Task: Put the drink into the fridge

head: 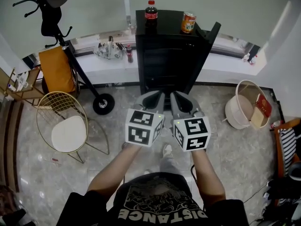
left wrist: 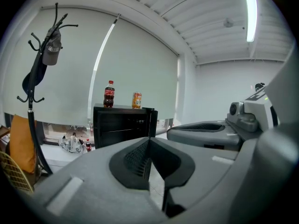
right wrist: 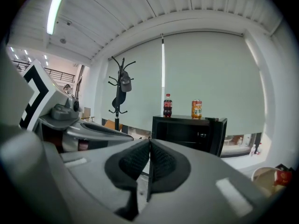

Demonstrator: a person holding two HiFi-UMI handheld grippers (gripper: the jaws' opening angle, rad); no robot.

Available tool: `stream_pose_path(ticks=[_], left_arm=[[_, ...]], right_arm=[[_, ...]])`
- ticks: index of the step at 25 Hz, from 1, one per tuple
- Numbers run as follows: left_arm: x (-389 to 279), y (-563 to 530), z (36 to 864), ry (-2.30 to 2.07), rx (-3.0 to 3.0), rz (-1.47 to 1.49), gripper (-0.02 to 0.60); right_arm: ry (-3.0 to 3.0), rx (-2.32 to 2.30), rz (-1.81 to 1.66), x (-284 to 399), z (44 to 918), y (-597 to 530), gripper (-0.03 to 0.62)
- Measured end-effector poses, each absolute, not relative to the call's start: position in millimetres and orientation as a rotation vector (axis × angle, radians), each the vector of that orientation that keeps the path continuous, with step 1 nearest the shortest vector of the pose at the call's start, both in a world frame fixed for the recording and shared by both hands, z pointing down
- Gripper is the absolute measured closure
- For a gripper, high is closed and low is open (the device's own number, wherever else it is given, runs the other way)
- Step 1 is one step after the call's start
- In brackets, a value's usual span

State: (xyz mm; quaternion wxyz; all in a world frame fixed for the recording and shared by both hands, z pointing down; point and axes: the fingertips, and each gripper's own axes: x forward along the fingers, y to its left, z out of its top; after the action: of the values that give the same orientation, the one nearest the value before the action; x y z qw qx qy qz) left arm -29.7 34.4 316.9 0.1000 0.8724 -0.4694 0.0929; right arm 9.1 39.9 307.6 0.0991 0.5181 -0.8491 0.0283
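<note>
The left gripper (head: 159, 95) and right gripper (head: 175, 95), side by side, are clenched on nothing and aimed at the fridge (head: 167, 55) well ahead, probably to approach it. The bottle (head: 151, 11) and can (head: 188, 22) stand atop it, beyond both grippers. Its door (head: 209, 36) seems open, ready for them.

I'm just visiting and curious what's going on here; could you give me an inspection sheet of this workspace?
Surface: pale marble floor; black fridge top serves as shelf.
Job's things: cola bottle and orange can upright on the fridge, apart; its door looks swung open.
Clutter: wire chair, coat stand, beige tub, oddments on the sill.
Grippers: left tongs and right tongs shut, empty, side by side.
Cables: nothing seen for sure.
Surroundings: drawn window blind, white walls.
</note>
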Motion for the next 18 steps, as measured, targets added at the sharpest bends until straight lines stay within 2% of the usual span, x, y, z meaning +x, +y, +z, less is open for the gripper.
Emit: stream_pose_path(ticks=[18], left_arm=[[24.4, -123.3, 305.8, -1.494, 2.507, 0.298, 0.577]], right_arm=[[-2.629, 1.401, 0.091, 56.4, 296.1, -120.6, 0.591]])
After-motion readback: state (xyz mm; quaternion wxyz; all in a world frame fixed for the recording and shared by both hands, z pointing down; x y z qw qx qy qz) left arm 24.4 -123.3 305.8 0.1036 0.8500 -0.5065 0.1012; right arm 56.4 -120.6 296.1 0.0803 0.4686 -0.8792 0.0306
